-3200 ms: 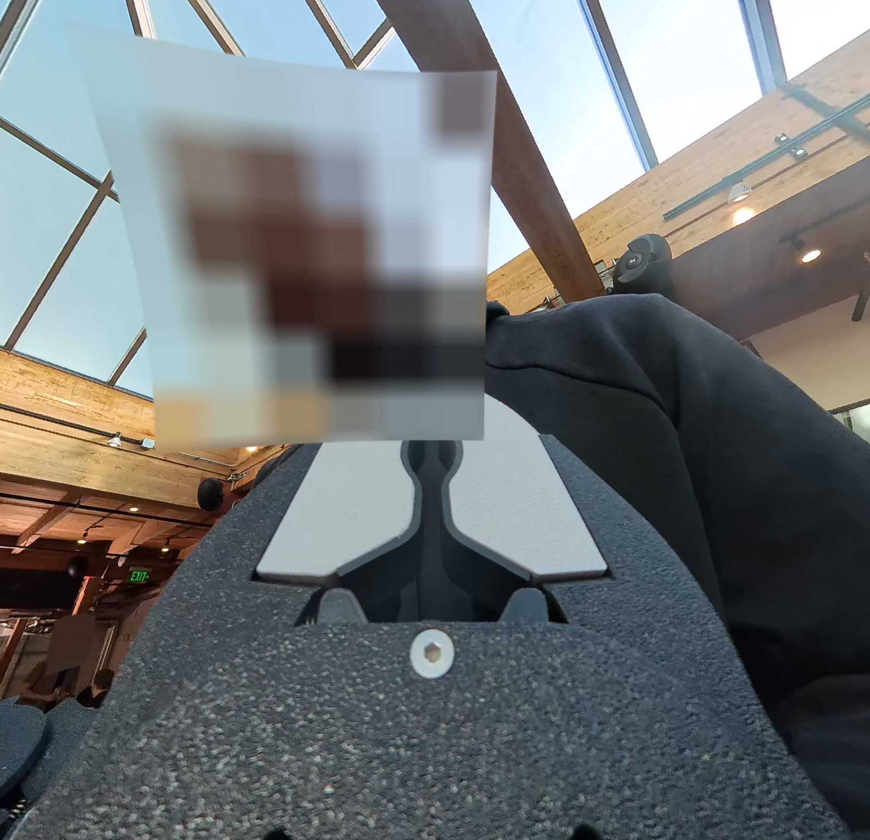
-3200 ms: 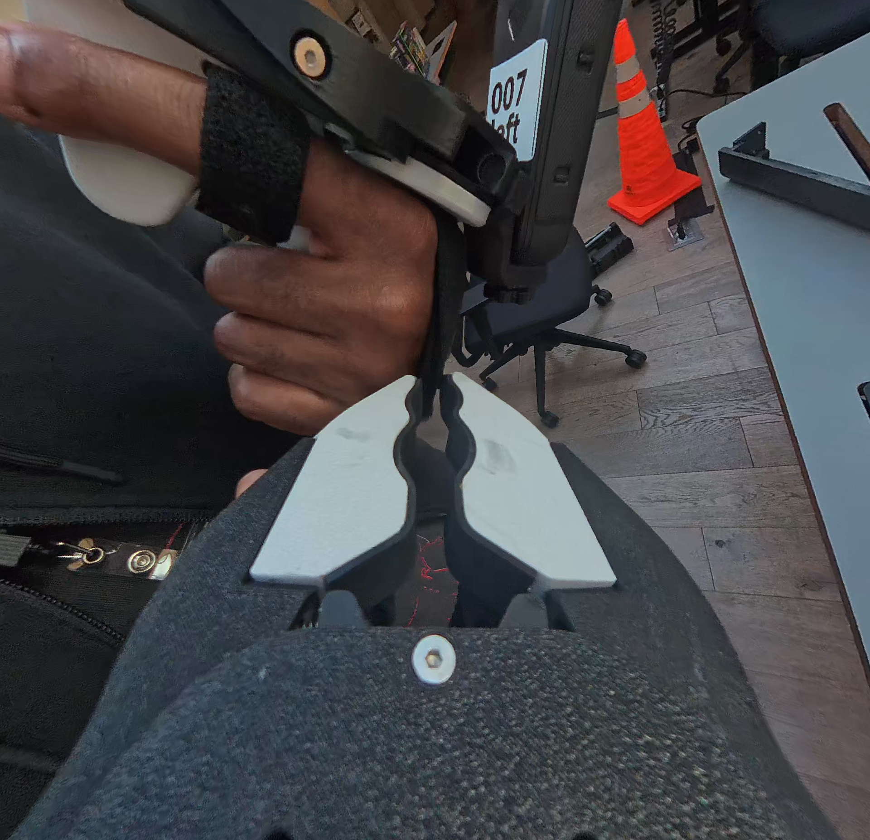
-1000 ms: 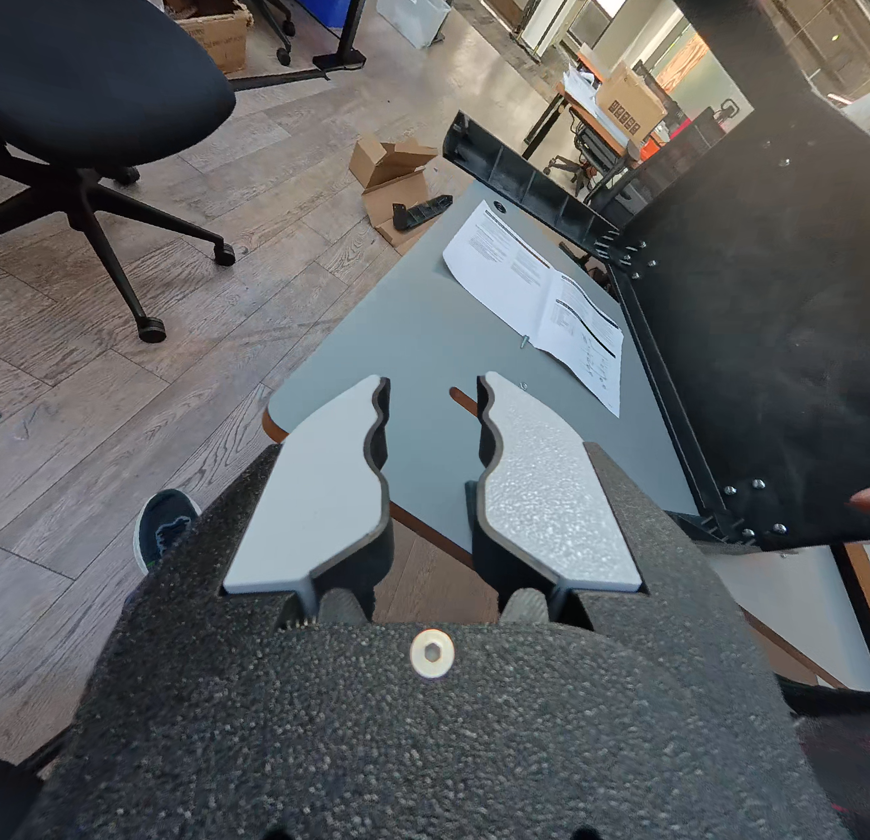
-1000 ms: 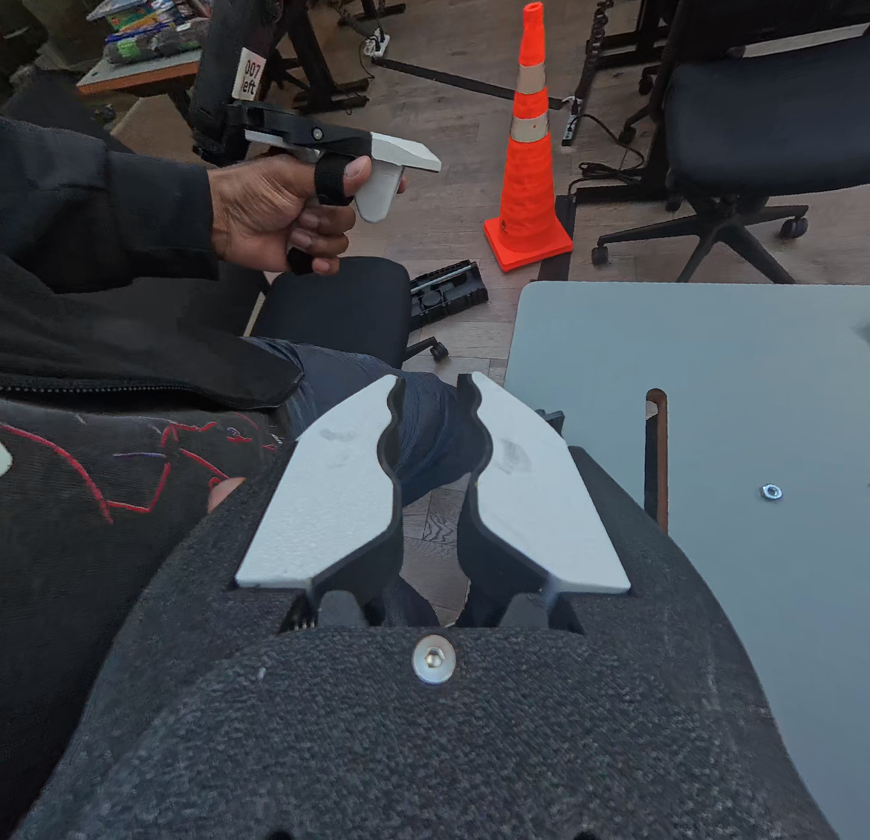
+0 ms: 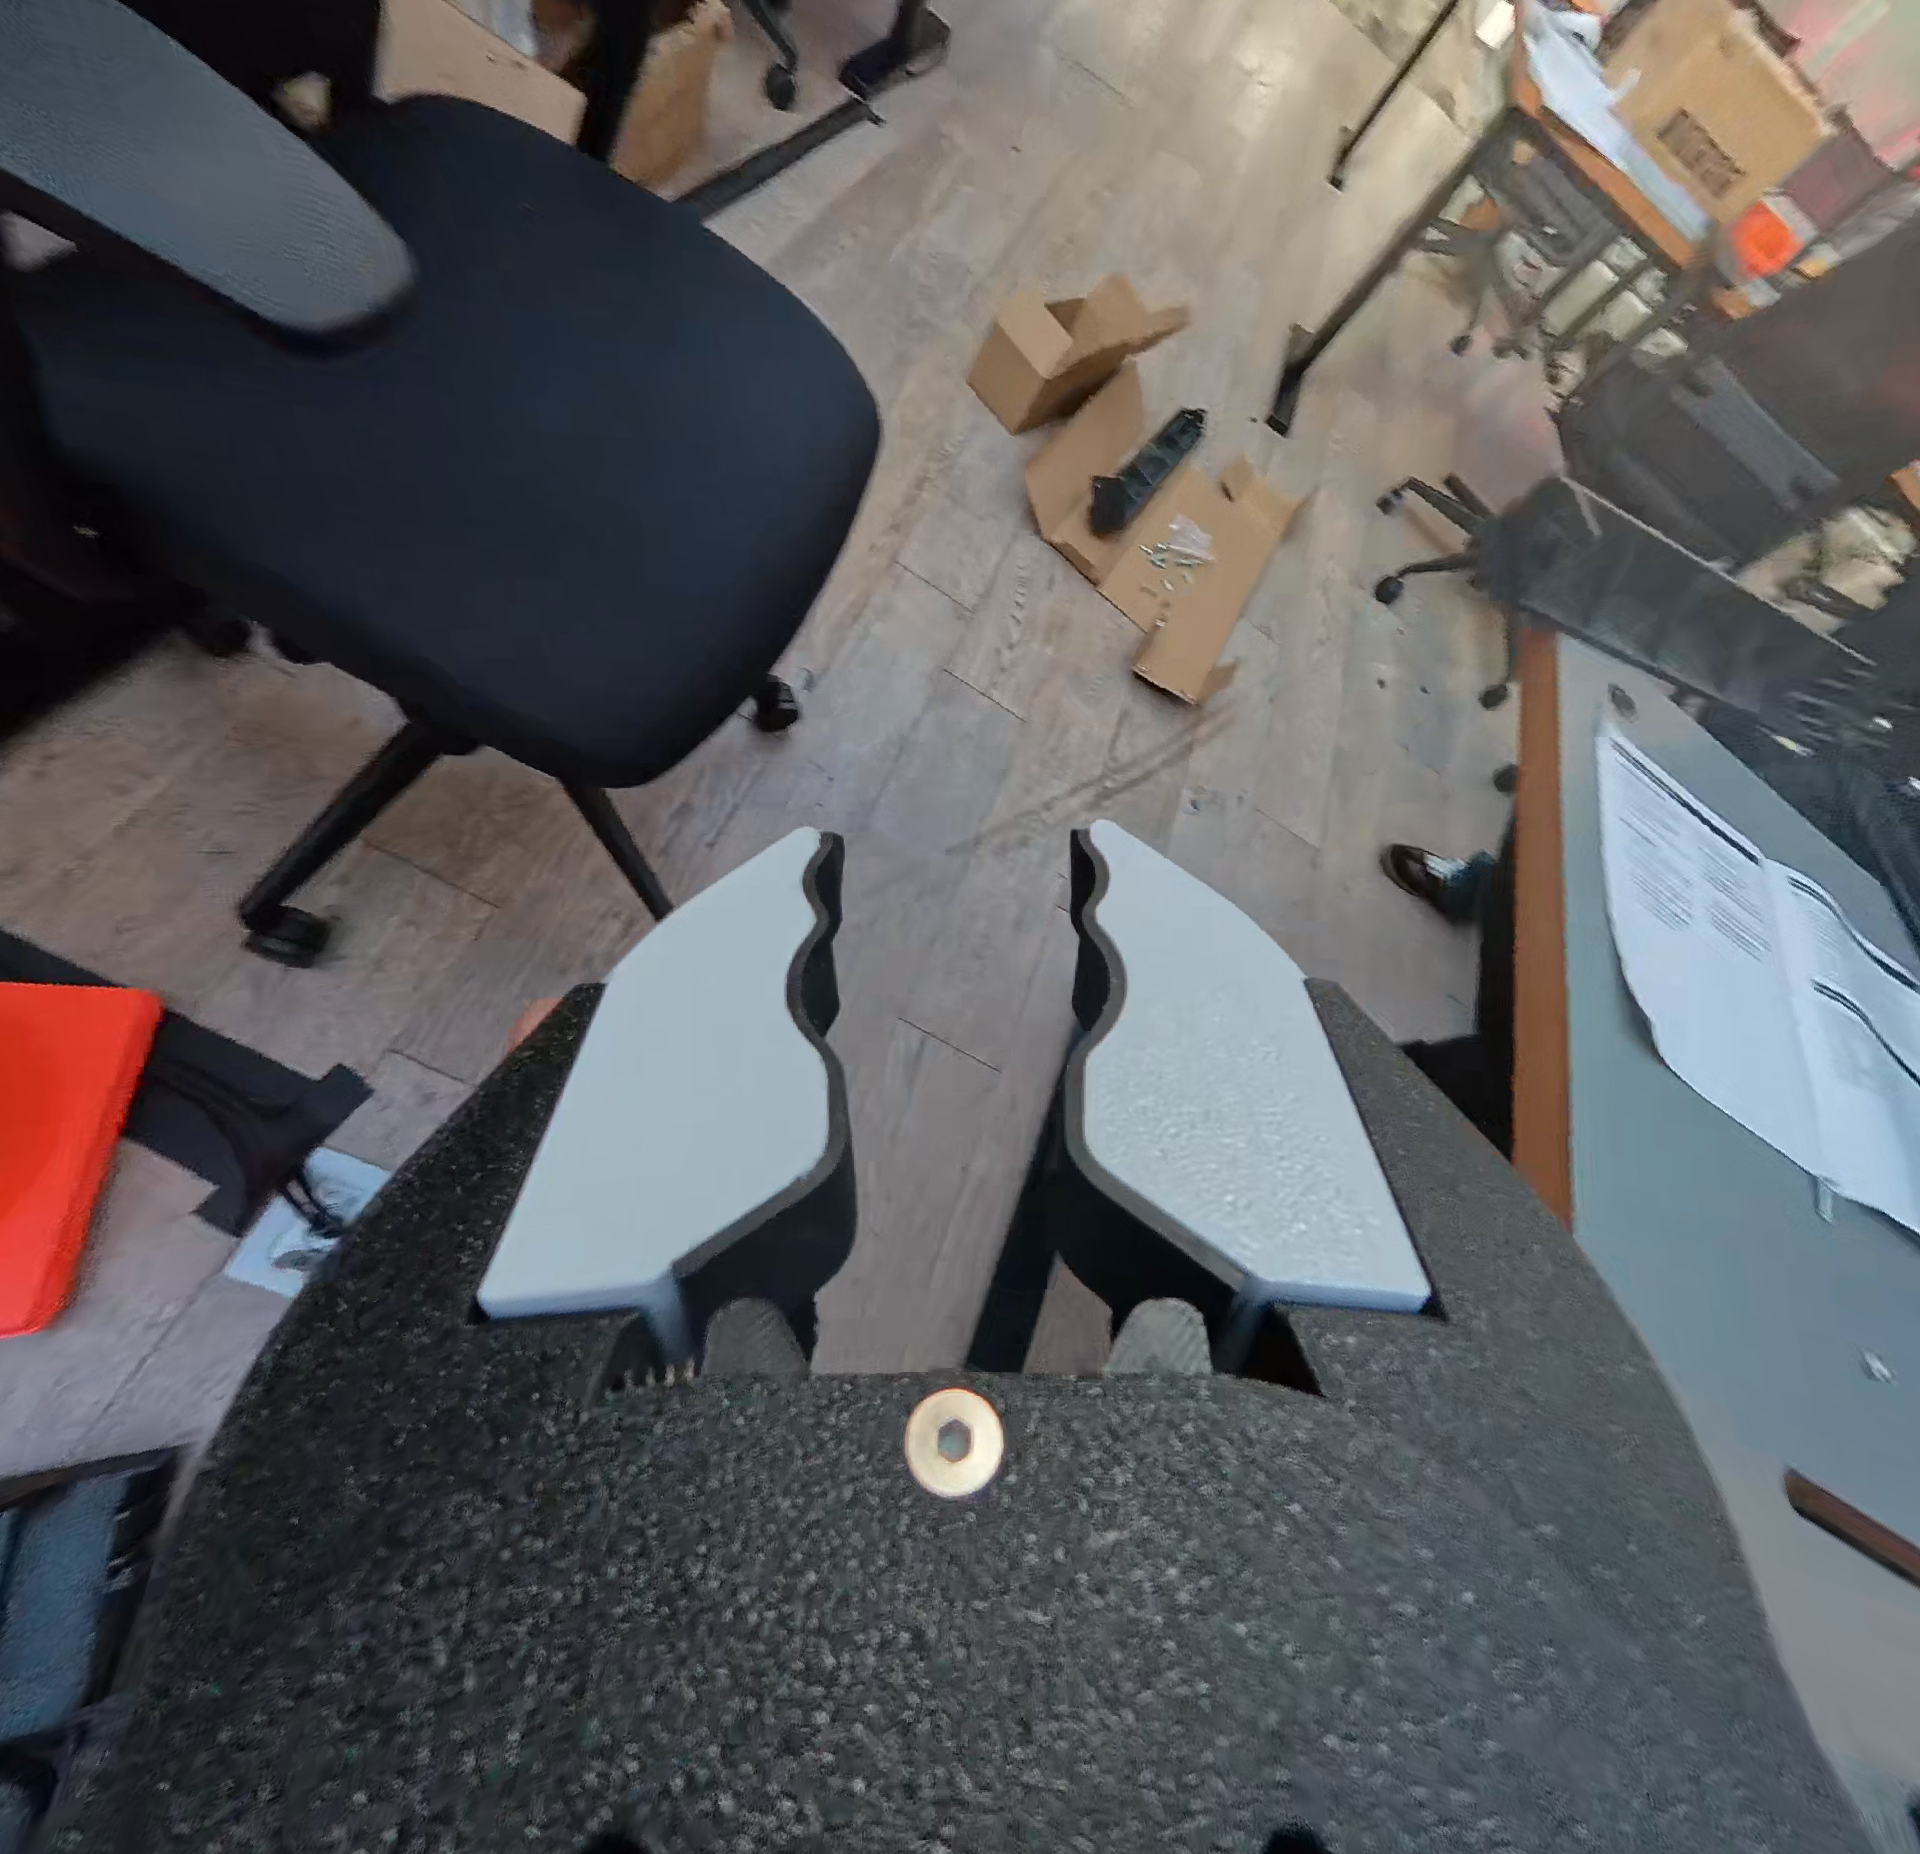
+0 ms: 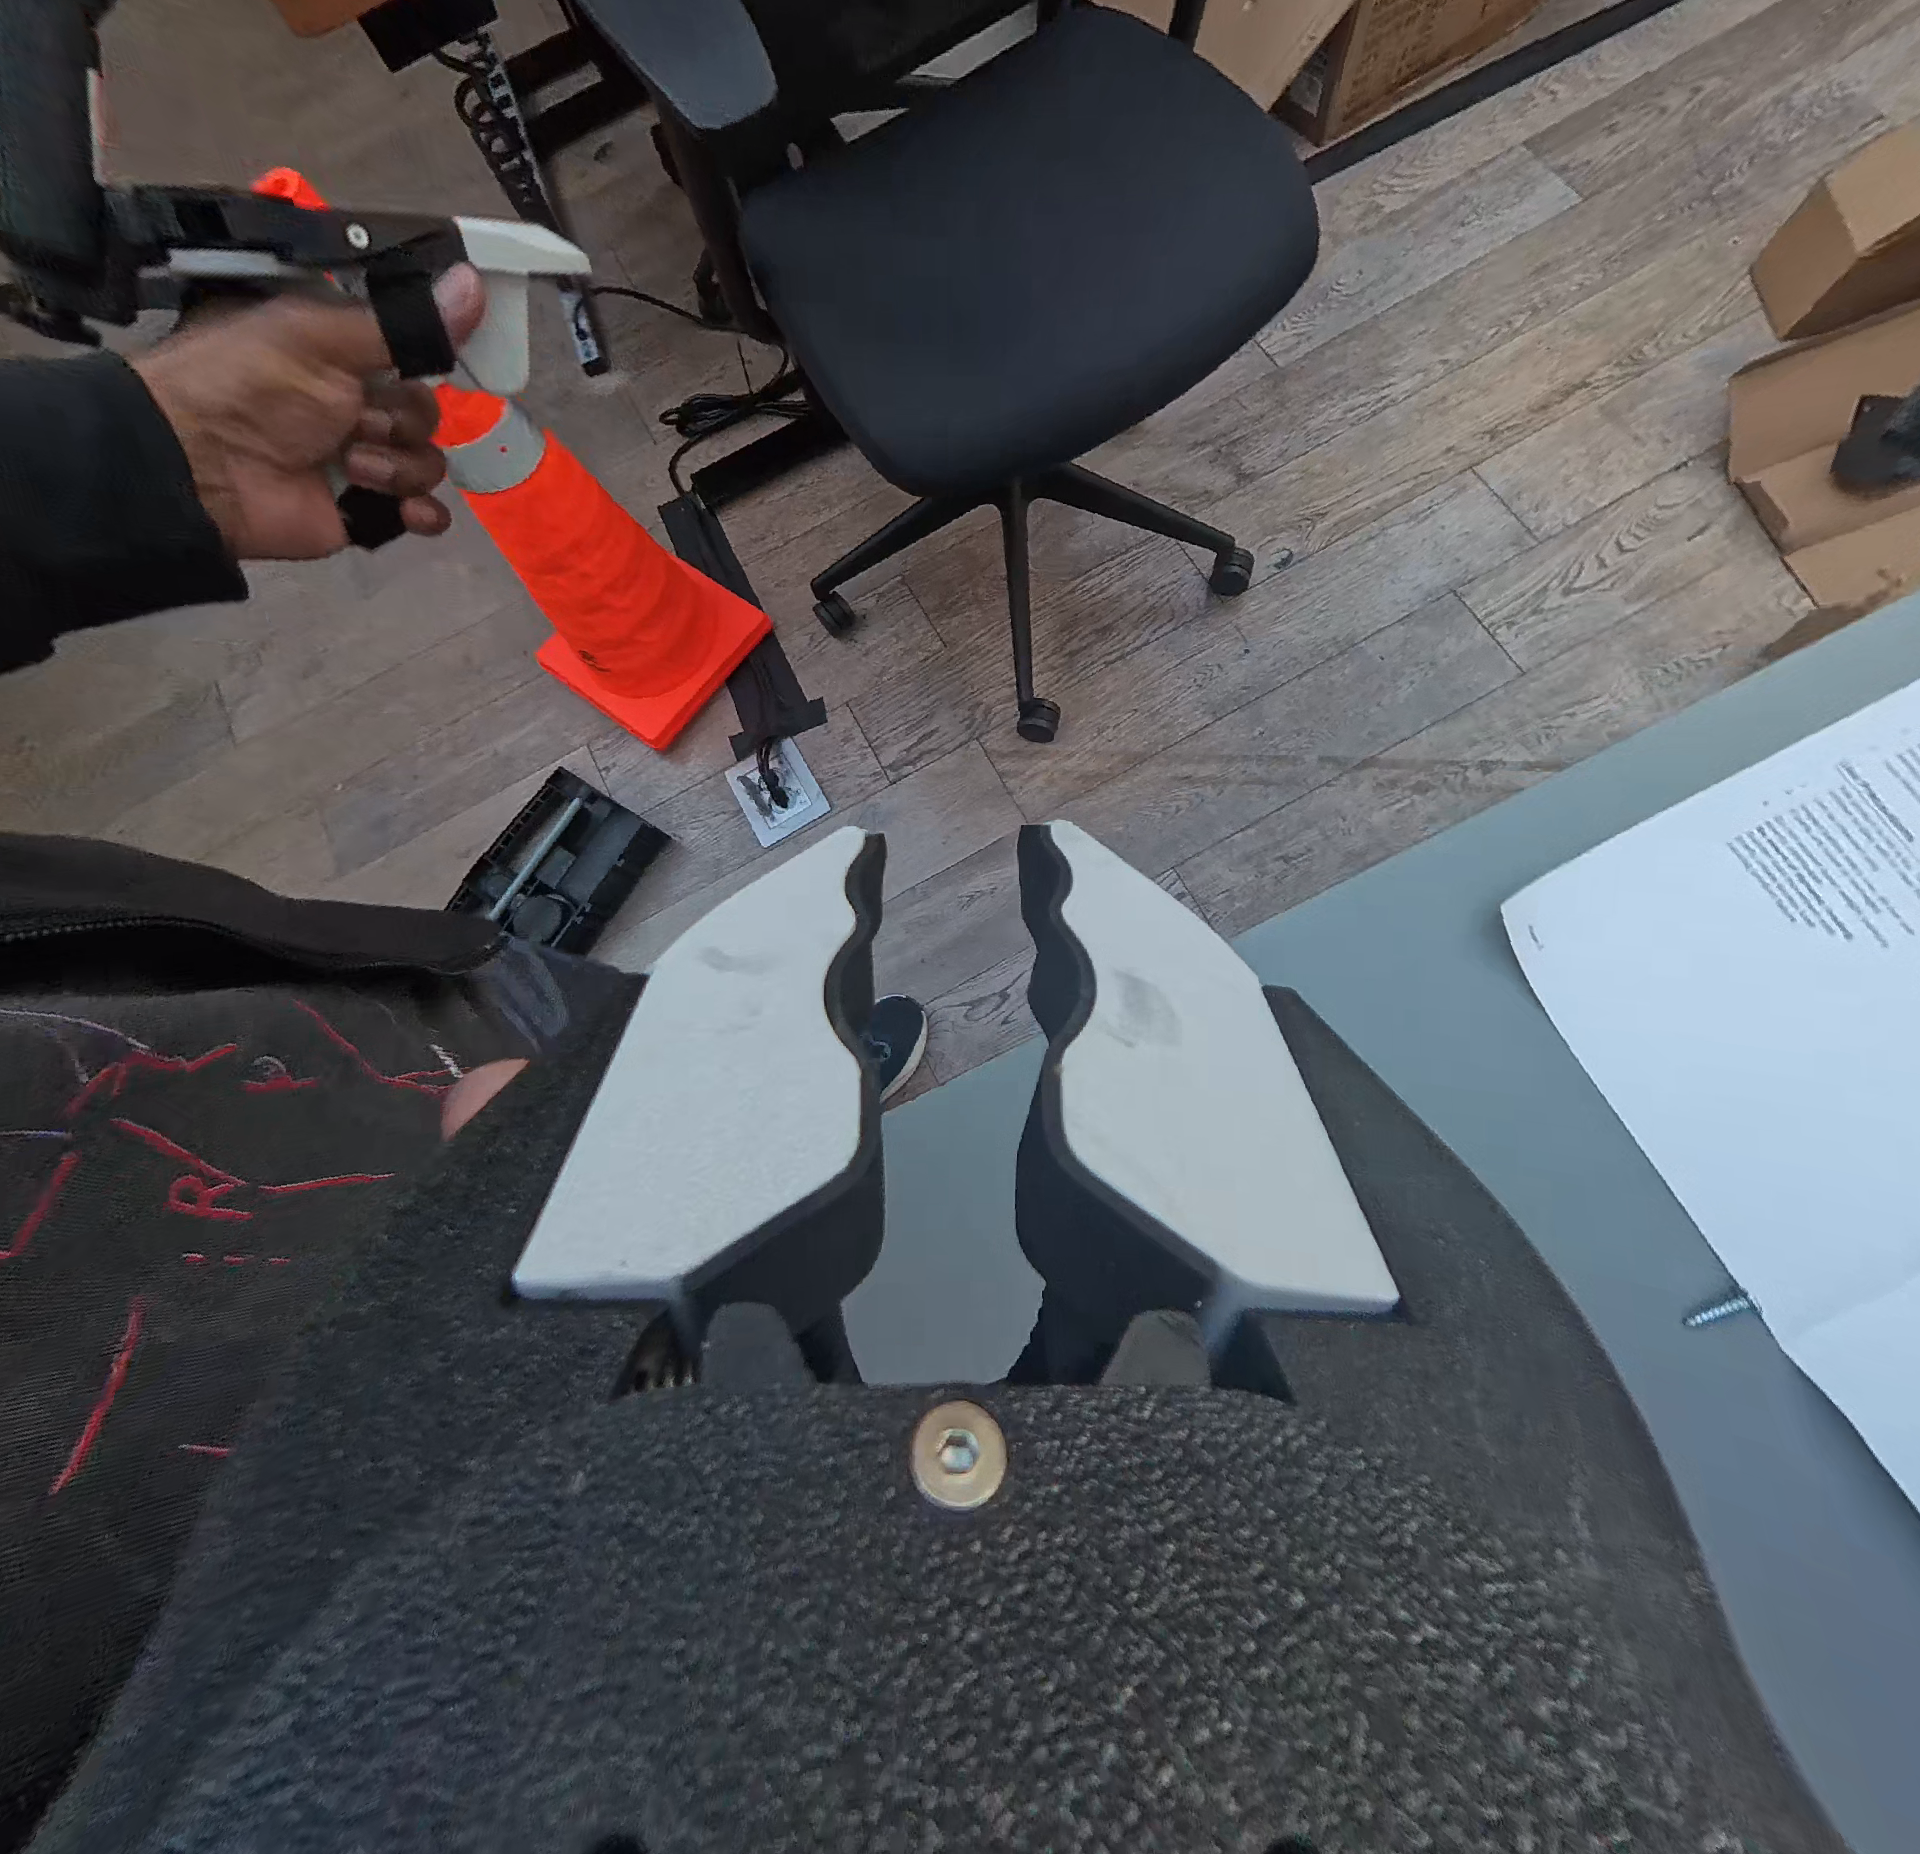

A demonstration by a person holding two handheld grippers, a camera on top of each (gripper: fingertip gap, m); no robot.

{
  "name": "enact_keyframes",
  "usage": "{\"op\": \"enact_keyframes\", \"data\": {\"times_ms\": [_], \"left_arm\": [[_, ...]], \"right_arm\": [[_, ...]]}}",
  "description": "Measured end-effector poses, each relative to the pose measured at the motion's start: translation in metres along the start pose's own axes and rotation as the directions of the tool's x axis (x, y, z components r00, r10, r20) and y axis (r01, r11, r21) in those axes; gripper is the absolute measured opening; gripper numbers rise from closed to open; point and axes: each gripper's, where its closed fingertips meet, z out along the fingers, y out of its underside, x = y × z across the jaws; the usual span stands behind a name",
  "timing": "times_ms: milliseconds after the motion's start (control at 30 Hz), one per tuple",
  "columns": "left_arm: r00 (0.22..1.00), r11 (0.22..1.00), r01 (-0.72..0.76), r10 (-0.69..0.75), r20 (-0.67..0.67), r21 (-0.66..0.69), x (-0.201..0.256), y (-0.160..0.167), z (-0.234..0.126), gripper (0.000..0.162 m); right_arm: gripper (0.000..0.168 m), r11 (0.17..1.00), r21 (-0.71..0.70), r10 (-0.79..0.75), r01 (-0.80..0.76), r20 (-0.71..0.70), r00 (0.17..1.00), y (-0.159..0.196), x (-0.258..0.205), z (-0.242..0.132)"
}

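Observation:
My left gripper (image 5: 954, 854) is open and empty. It hangs over the wooden floor, left of the grey table (image 5: 1704, 1316). My right gripper (image 6: 948, 843) is open and empty, above the near edge of the grey table (image 6: 1455, 983), pointing at the floor. A white printed sheet (image 6: 1745, 1015) lies on the table to the right; it also shows in the left wrist view (image 5: 1766, 983). A small screw (image 6: 1720, 1313) lies by the sheet's edge. In the right wrist view a hand (image 6: 291, 422) holds the other gripper's handle at upper left.
A black office chair (image 5: 447, 433) stands at the left; it also shows in the right wrist view (image 6: 1018, 246). An orange cone (image 6: 592, 547) stands on the floor. Flattened cardboard with a black part and screws (image 5: 1153, 516) lies ahead. A black part (image 6: 561, 869) lies on the floor. A shoe (image 6: 896, 1041) shows below. My hands' fingertips stand some 40 cm from each other.
Both grippers went from shut to open. The left one swung down from pointing at the ceiling, then left off the table over the floor. The right one turned toward the table with the sheet.

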Motion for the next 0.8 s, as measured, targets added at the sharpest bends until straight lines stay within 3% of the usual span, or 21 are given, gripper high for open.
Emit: {"op": "enact_keyframes", "data": {"times_ms": [167, 300, 367, 467, 600, 800], "left_arm": [[0.937, 0.993, 0.022, -0.062, 0.345, 0.119, -0.128, -0.109, -0.029, 0.048], [0.854, 0.966, 0.101, -0.206, 0.477, 0.236, -0.26, -0.224, -0.035, 0.048], [0.816, 0.963, 0.1, -0.223, 0.534, 0.249, -0.333, -0.28, -0.018, 0.048], [0.765, 0.985, 0.075, -0.156, 0.624, 0.154, -0.432, -0.342, 0.034, 0.052], [0.697, 0.997, 0.075, -0.073, 0.714, 0.03, -0.532, -0.389, 0.108, 0.053], [0.581, 0.981, 0.112, 0.067, 0.811, -0.161, -0.615, -0.395, 0.175, 0.063]], "right_arm": [[0.025, 0.995, -0.019, -0.091, 0.093, 0.08, 0.993, -0.009, -0.013, 0.032], [0.025, 0.996, -0.052, -0.068, 0.071, 0.048, 0.997, -0.026, -0.02, 0.058], [0.025, 0.994, -0.104, -0.033, 0.034, 0.005, 0.999, -0.025, -0.019, 0.082], [0.025, 0.973, -0.214, 0.077, -0.091, -0.073, 0.994, -0.023, -0.019, 0.121], [0.025, 0.934, -0.321, 0.119, -0.159, -0.141, 0.983, -0.05, -0.039, 0.158], [0.025, 0.894, -0.404, 0.094, -0.192, -0.248, 0.964, -0.09, -0.054, 0.166]]}}
